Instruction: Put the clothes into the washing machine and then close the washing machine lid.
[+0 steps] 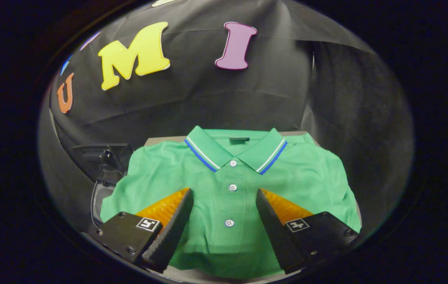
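Note:
A green polo shirt lies folded and flat on a small table, its collar with blue and white stripes at the far end and a row of white buttons down the middle. My gripper hovers just above the shirt's lower half, fingers spread wide apart, the button placket running between them. Nothing is pinched between the fingers. To the left of the shirt, lower than the table, a dark machine with a raised lid and a curved rim is partly in view.
Black cloth hangs close behind the table and on both sides. A strip of the table's edge shows behind the shirt's left shoulder. The dark machine stands close against the table's left side.

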Available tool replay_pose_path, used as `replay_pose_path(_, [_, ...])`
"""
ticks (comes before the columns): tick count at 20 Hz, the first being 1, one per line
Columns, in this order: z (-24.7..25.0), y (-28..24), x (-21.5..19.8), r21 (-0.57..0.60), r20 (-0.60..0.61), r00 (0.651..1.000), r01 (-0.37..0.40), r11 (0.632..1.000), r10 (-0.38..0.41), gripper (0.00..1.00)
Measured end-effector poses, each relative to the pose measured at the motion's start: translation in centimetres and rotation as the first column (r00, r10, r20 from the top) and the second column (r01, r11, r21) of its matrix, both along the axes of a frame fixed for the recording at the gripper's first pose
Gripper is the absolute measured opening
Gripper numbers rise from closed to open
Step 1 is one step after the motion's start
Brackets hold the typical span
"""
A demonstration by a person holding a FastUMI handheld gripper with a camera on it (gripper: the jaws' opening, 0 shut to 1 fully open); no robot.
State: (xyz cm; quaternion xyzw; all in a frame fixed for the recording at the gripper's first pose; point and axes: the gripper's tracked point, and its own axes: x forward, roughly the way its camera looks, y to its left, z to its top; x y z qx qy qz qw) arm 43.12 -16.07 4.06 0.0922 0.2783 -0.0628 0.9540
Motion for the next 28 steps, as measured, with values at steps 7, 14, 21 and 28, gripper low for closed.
replay_pose_path(7, [0.7,1.7,0.4,0.034,-0.01,0.999,-0.044,0.998,0.044,0.08])
replay_pose_path(14, [8.5,3.9,-1.6,0.021,0.164,0.984,-0.07,0.997,0.065,0.07])
replay_pose_path(21, [15.8,16.6,-4.6,0.061,0.28,0.902,-0.357,0.932,0.328,0.06])
replay_pose_path(28, [14.2,30.4,-3.2,0.097,0.254,0.818,-0.552,0.828,0.516,0.07])
